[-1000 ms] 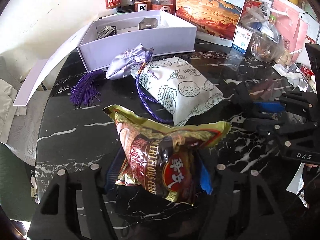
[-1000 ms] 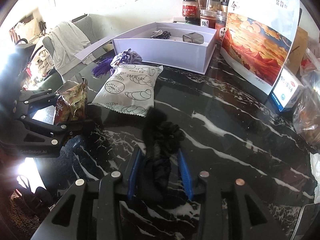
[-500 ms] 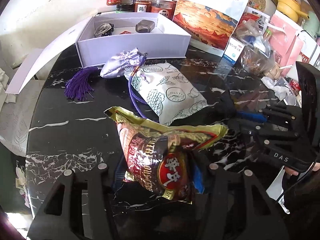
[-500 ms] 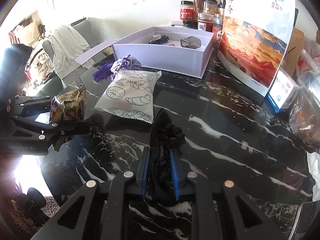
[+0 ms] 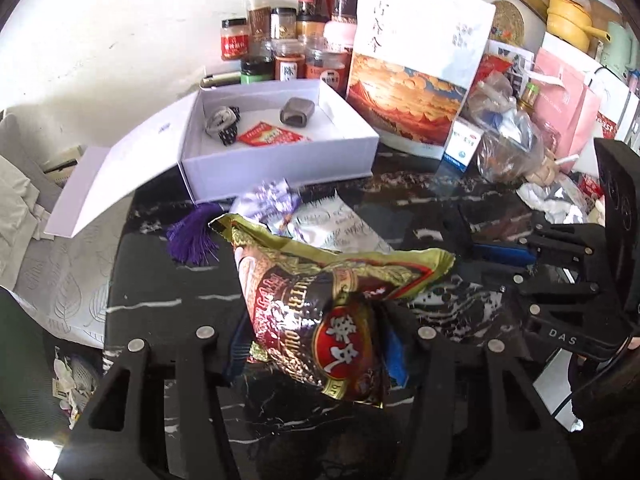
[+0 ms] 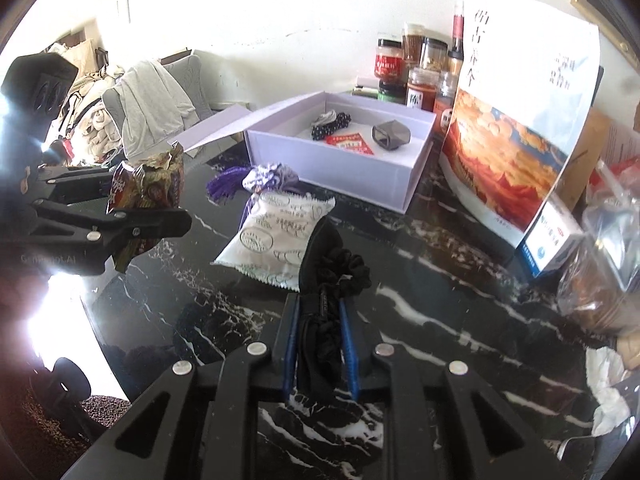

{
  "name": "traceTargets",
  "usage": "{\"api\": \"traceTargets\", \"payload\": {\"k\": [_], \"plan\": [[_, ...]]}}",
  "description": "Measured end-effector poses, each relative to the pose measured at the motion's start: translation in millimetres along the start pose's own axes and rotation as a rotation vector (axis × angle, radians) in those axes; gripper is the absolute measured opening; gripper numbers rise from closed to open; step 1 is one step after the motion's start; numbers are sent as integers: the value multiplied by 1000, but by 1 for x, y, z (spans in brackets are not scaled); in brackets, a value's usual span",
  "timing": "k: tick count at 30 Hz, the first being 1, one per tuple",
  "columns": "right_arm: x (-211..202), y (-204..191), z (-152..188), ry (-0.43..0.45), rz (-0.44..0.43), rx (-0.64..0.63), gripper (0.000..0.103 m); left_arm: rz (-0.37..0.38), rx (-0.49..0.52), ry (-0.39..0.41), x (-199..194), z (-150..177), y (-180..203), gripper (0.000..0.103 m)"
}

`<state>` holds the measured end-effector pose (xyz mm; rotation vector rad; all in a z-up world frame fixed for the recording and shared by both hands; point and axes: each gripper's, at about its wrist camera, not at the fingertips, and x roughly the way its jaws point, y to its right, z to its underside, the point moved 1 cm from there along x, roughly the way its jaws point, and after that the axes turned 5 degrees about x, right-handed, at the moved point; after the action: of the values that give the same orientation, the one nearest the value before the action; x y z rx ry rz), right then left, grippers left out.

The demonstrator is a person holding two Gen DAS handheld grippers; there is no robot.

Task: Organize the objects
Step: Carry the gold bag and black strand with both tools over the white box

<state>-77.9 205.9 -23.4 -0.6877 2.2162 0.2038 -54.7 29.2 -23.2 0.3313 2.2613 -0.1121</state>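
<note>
My left gripper (image 5: 316, 344) is shut on a gold and brown snack packet (image 5: 320, 304), held above the black marble table (image 5: 160, 304). My right gripper (image 6: 320, 344) is shut on a black fabric scrunchie (image 6: 328, 276), also lifted off the table. Behind them stands an open white box (image 5: 280, 160) holding a beaded bracelet (image 5: 224, 124), a red sachet (image 5: 268, 136) and a small grey case (image 5: 296, 112). In front of the box lie a white printed pouch (image 6: 276, 236) and a lilac drawstring bag with a purple tassel (image 6: 264, 178). From the right wrist view the left gripper (image 6: 160, 216) shows at the left with the packet (image 6: 148, 196).
Spice jars (image 5: 288, 52) line the wall behind the box. A tall printed bag (image 5: 416, 72) and a small blue and white carton (image 5: 460, 148) stand to the right, with plastic bags (image 5: 508, 136) beyond. A chair draped with clothes (image 6: 152, 100) is off the table's left.
Both grippers have risen, lifting the snack packet and the scrunchie off the table. The right jaws closed in on the scrunchie, and the left tightened on the packet.
</note>
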Motion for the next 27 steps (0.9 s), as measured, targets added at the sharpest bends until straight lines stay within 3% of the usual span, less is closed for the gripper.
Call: {"api": "traceTargets", "payload": {"k": [19, 27], "plan": [[-12, 6, -53, 74, 30, -62, 19, -67, -6, 40, -3, -71, -19, 52], [-1, 13, -77, 82, 33, -68, 19, -49, 8, 51, 10, -99, -29, 52]]}}
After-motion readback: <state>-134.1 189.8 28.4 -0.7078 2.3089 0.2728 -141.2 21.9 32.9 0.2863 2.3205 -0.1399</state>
